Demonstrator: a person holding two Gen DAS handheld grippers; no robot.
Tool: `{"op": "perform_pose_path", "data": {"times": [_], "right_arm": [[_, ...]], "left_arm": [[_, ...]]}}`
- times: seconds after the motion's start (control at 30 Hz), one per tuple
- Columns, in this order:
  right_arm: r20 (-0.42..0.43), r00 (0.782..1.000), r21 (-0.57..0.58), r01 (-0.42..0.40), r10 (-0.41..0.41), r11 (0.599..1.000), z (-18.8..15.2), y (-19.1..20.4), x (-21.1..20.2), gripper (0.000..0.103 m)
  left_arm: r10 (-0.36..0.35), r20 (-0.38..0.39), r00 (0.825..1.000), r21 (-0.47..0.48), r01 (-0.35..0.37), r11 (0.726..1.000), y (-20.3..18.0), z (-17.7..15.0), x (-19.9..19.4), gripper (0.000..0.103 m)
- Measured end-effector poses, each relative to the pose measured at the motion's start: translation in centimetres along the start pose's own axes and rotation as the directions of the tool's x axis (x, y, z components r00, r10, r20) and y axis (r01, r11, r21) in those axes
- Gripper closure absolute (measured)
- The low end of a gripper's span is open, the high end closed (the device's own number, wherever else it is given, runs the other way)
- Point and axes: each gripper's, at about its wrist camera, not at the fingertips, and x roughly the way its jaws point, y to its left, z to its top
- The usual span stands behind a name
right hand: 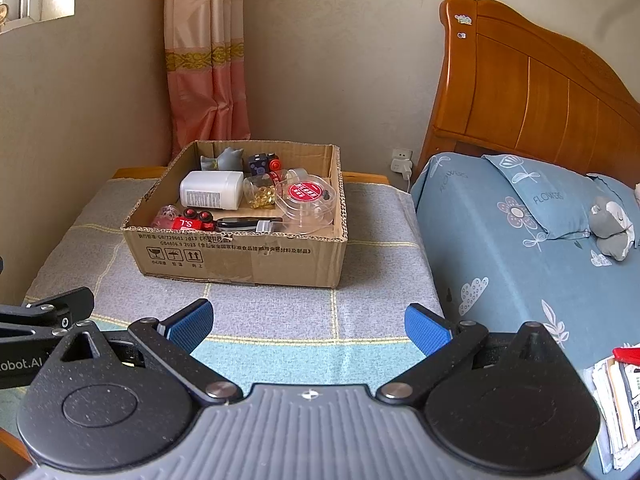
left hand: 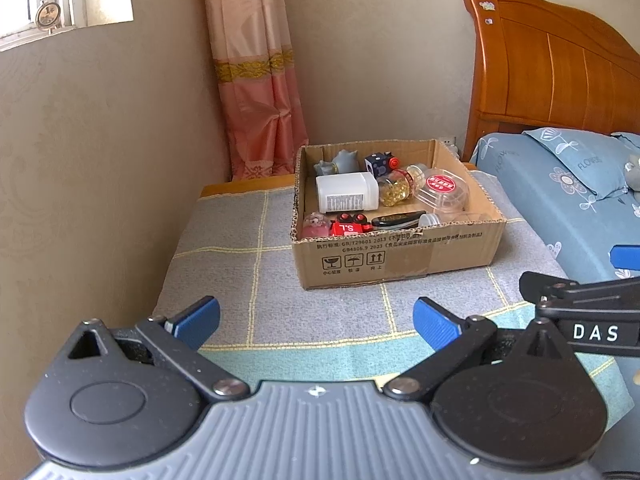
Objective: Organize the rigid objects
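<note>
An open cardboard box (left hand: 396,258) (right hand: 240,258) stands on a cloth-covered bedside table (left hand: 248,272) (right hand: 376,216). It holds a white bottle (left hand: 346,192) (right hand: 212,190), a jar of yellow capsules (left hand: 396,188) (right hand: 262,192), a clear round tub with a red label (left hand: 442,190) (right hand: 308,200), a red toy (left hand: 350,226) (right hand: 192,222), a grey figure (left hand: 344,160) (right hand: 230,158) and a dark cube (left hand: 380,162) (right hand: 260,162). My left gripper (left hand: 316,322) is open and empty, in front of the box. My right gripper (right hand: 308,326) is open and empty, beside the left one.
A bed with blue flowered bedding (right hand: 520,248) and a wooden headboard (right hand: 540,92) lies right of the table. A grey soft toy (right hand: 612,228) rests on the bed. A pink curtain (left hand: 256,80) hangs behind the table. A stack of papers (right hand: 616,400) is at right.
</note>
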Motion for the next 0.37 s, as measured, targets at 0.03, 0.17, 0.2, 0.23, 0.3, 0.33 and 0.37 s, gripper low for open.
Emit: {"op": "perform_pose_path", "data": {"times": [0.03, 0.17, 0.2, 0.23, 0.3, 0.33, 0.37], "right_arm": [[-0.001, 1.0, 0.0, 0.001, -0.001, 1.0, 0.0, 0.02, 0.0, 0.0], [0.001, 1.0, 0.0, 0.0, 0.0, 1.0, -0.01, 0.0, -0.08, 0.0], [0.001, 1.0, 0.0, -0.001, 0.001, 1.0, -0.02, -0.05, -0.08, 0.0], [0.002, 1.0, 0.0, 0.001, -0.001, 1.0, -0.03, -0.05, -0.09, 0.0], [0.002, 1.0, -0.001, 0.002, -0.002, 1.0, 0.04, -0.04, -0.11, 0.0], [0.002, 1.0, 0.0, 0.002, -0.002, 1.0, 0.03, -0.09, -0.09, 0.0], [0.002, 1.0, 0.0, 0.003, -0.003, 1.0, 0.04, -0.07, -0.1, 0.0]], "left_arm": [[0.0, 0.0, 1.0, -0.001, 0.0, 1.0, -0.02, -0.02, 0.0, 0.001], [0.002, -0.001, 1.0, -0.003, -0.002, 1.0, 0.0, -0.05, 0.0, 0.001], [0.002, 0.0, 1.0, -0.004, -0.002, 1.0, -0.03, -0.07, -0.04, 0.001], [0.001, 0.001, 1.0, -0.003, -0.001, 1.0, -0.01, -0.08, -0.07, 0.001], [0.0, 0.002, 1.0, -0.004, 0.0, 1.0, -0.04, -0.1, -0.13, 0.001], [0.0, 0.002, 1.0, -0.003, 0.0, 1.0, -0.06, -0.08, -0.12, 0.001], [0.0, 0.002, 1.0, -0.003, 0.0, 1.0, -0.07, -0.06, -0.1, 0.001]]}}
